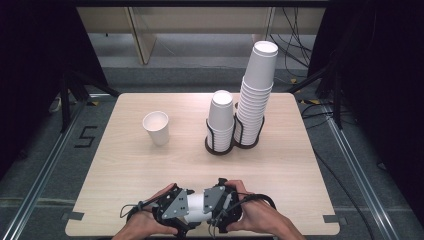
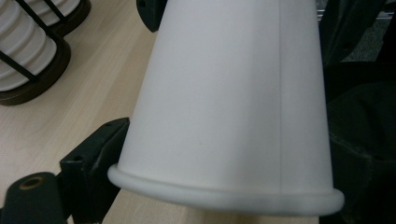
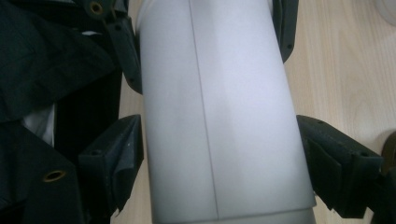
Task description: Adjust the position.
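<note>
White paper cup (image 1: 196,207) lies level between your 2 grippers: left gripper (image 1: 176,206) fingers clamp its rim end, right gripper (image 1: 218,204) fingers straddle its body.

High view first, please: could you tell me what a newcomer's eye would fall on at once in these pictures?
The tall stack of white cups leaning at the far right of the table, beside a shorter stack in the same black holder. Next, one upright cup standing alone to the left. At the near edge, the left claw and right claw grip a white cup between them.
</note>
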Tool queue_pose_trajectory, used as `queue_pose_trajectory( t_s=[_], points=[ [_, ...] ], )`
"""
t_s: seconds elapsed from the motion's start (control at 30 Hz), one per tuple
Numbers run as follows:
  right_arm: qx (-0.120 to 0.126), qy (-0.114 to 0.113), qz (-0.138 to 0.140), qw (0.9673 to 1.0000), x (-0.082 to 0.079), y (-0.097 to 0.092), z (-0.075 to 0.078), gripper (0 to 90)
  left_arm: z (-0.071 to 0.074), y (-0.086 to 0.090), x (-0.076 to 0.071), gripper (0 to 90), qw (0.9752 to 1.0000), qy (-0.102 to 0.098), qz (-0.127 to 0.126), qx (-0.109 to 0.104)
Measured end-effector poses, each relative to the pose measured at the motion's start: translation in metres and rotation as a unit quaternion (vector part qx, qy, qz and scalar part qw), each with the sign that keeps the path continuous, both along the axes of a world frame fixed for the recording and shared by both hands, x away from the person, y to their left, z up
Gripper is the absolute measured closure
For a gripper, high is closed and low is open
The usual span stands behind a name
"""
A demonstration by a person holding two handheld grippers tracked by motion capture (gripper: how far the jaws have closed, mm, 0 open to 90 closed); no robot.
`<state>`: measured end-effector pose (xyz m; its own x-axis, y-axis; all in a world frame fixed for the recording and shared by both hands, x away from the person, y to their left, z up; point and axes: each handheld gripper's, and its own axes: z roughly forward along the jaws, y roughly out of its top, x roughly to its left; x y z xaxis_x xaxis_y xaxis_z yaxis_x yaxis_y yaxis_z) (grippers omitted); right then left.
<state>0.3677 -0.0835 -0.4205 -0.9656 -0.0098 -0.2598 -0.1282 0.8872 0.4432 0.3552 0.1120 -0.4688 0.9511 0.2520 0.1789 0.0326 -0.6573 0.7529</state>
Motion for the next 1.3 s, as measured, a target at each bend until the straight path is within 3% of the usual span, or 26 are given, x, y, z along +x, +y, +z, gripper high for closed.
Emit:
queue_pose_trajectory(
  t_s=[0.07,0.13,0.2,0.23,0.3,0.37,0.43,0.47,0.57,0.6,0.63,0.7,0.77,0.83,0.9,0.93,0.97,1.0,1.1,1.3],
  points=[
    [-0.008,-0.005,0.002,1.0,0.0,0.0,-0.002,18.6,0.001,0.0,0.0,11.1,1.0,0.003,-0.008,0.002],
    [-0.009,0.002,0.011,0.9999,0.001,0.001,-0.004,19.1,0.001,0.0,-0.001,11.1,0.9999,-0.006,-0.008,0.009],
    [-0.018,-0.005,0.01,0.9998,0.001,0.001,-0.005,20.6,0.0,-0.001,-0.002,11.2,1.0,-0.004,-0.008,0.001],
    [-0.027,0.012,-0.012,0.9995,-0.002,0.0,-0.007,20.4,0.001,0.0,-0.001,11.2,0.9999,-0.003,-0.013,0.004],
    [-0.032,0.014,-0.006,0.9994,-0.002,0.0,-0.01,23.0,0.001,-0.001,-0.002,11.0,0.9999,-0.005,-0.014,0.004],
    [-0.027,0.013,0.0,0.9996,0.0,-0.001,-0.01,22.9,-0.001,0.001,-0.001,9.3,0.9998,-0.002,-0.015,-0.015],
    [-0.021,0.031,-0.003,0.9993,0.003,-0.004,-0.009,22.8,-0.002,0.003,0.001,7.7,0.9988,0.004,-0.016,-0.046],
    [-0.011,0.029,0.013,0.9994,0.008,-0.006,-0.008,22.7,-0.002,0.005,0.002,6.9,0.9983,-0.002,-0.011,-0.057],
    [0.016,0.048,0.005,0.9987,0.012,-0.013,-0.006,22.7,-0.002,0.011,0.006,3.2,0.9931,0.011,0.0,-0.117],
    [0.032,0.058,0.011,0.9977,0.015,-0.016,-0.005,22.7,-0.002,0.013,0.007,2.9,0.9902,0.014,0.003,-0.139],
    [0.05,0.065,0.016,0.9965,0.018,-0.02,-0.004,22.7,-0.002,0.015,0.008,2.6,0.9857,0.019,0.008,-0.167],
    [0.089,0.084,0.024,0.9922,0.024,-0.027,-0.003,22.7,-0.002,0.017,0.009,2.1,0.982,0.022,0.007,-0.187],
    [0.11,0.082,0.03,0.9901,0.027,-0.03,-0.003,22.6,-0.001,0.017,0.009,0.0,0.9778,0.023,0.007,-0.208],
    [0.127,0.1,0.031,0.9864,0.026,-0.031,-0.003,22.6,-0.001,0.017,0.007,0.2,0.9738,0.021,0.003,-0.226],
    [0.138,0.104,0.035,0.9843,0.028,-0.031,-0.004,22.6,0.001,0.017,0.006,0.0,0.9734,0.011,0.003,-0.229],
    [0.143,0.105,0.036,0.9835,0.028,-0.031,-0.004,22.6,0.0,0.017,0.006,0.0,0.9715,0.01,0.0,-0.237],
    [0.151,0.118,0.037,0.9807,0.028,-0.031,-0.004,22.6,0.002,0.018,0.006,0.0,0.9713,0.011,0.003,-0.237],
    [0.157,0.119,0.038,0.9797,0.028,-0.031,-0.004,22.6,0.001,0.018,0.006,0.0,0.969,0.01,-0.001,-0.247],
    [0.164,0.121,0.035,0.9784,0.029,-0.032,-0.004,22.5,0.002,0.019,0.006,4.3,0.9701,0.012,-0.003,-0.242],
    [0.157,0.128,0.027,0.9788,0.03,-0.032,-0.008,21.5,0.004,0.019,0.007,7.5,0.9742,0.013,-0.009,-0.225]
  ],
)
